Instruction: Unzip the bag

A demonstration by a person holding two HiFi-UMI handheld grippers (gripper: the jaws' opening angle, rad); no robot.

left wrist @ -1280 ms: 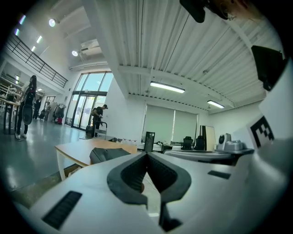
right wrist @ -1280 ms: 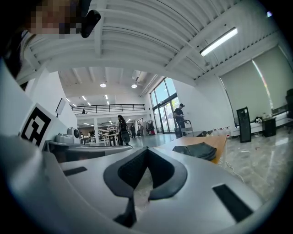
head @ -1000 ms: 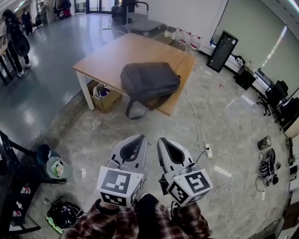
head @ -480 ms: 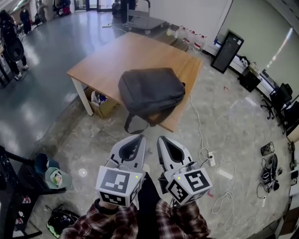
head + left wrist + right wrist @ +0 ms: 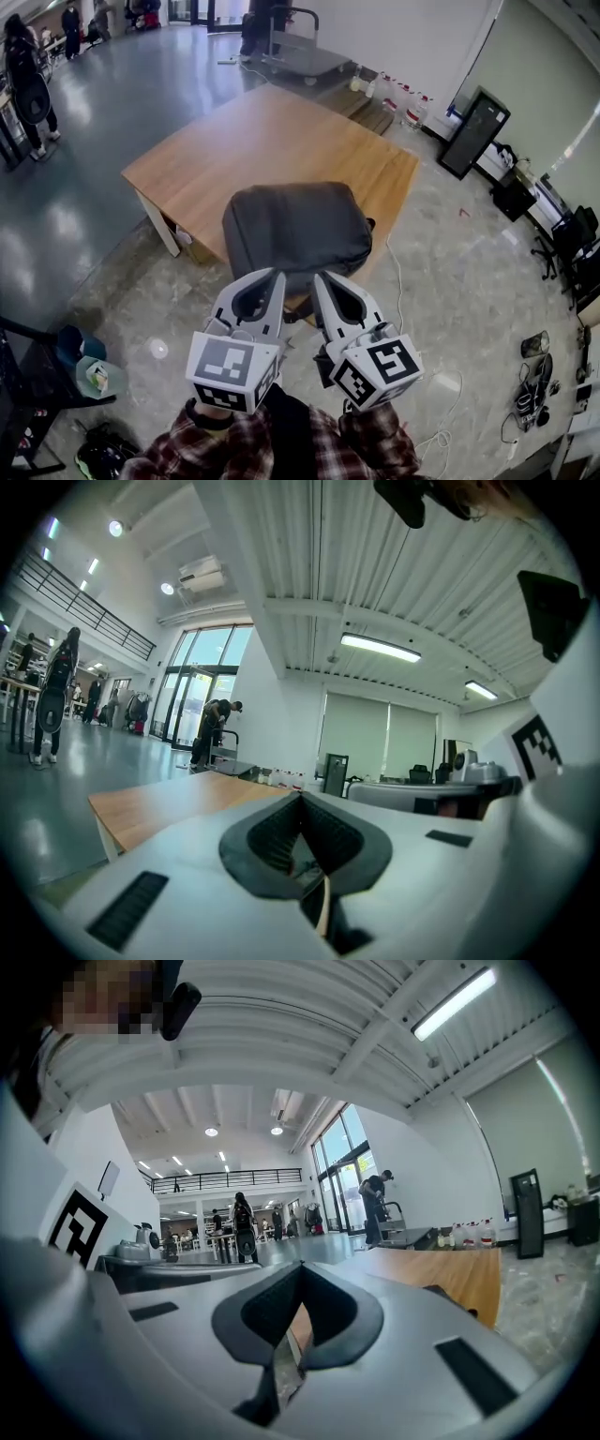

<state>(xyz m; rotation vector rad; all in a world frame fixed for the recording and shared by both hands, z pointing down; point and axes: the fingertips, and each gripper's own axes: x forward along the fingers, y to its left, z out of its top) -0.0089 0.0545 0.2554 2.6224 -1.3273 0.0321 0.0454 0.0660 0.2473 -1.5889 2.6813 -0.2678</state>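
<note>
Bag (image 5: pixel 298 234) overhangs table (image 5: pixel 253 141) near edge; left gripper (image 5: pixel 277 274), right gripper (image 5: pixel 320 277) closed, empty.

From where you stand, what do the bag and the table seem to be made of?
The bag looks like dark grey fabric: matte, sagging softly, with creases. The table top looks like light wood or wood laminate: smooth, warm brown, with a faint sheen.

Head view hangs high, looking steeply down past the left gripper (image 5: pixel 278 273) and right gripper (image 5: pixel 317 276) to the wooden table (image 5: pixel 272 141); both gripper views sit close behind their own jaws, facing level, sharing that tabletop.
</note>
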